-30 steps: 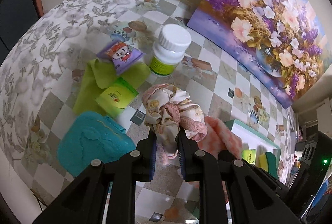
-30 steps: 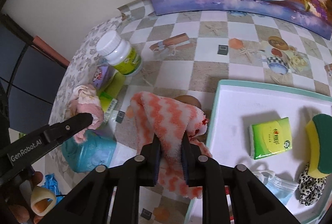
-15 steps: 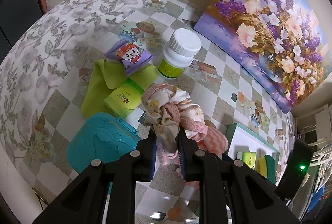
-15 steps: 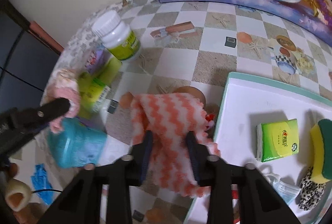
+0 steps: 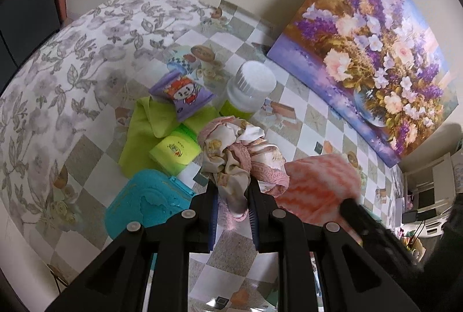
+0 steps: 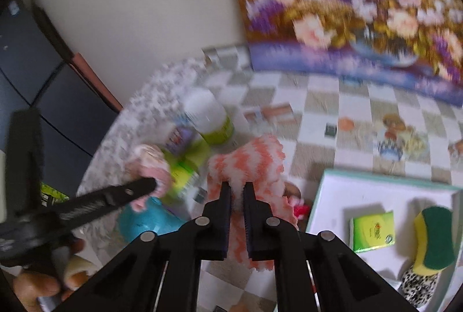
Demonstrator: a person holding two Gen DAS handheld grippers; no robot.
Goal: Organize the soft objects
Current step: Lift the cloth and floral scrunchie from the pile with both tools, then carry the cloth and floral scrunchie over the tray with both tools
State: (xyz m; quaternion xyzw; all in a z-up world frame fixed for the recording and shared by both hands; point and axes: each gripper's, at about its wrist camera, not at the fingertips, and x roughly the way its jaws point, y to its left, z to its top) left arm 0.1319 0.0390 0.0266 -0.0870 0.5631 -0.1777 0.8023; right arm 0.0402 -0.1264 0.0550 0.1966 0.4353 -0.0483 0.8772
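I am gripping one crumpled floral satin cloth (image 5: 231,156) in my left gripper (image 5: 231,208) and one fluffy orange-white zigzag towel (image 6: 249,167) in my right gripper (image 6: 237,193), both above the checkered table (image 5: 312,121) left of the tray (image 6: 361,190).

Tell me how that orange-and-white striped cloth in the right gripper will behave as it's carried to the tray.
The striped cloth looks fluffy and limp: it folds over the right gripper, so expect it to sag and sway. It is probably light. Its hanging end may drag on the tray rim unless carried high.

Right view motion-blurred; leopard-print item (image 6: 419,284) cut by edge, maybe a scrunchie.
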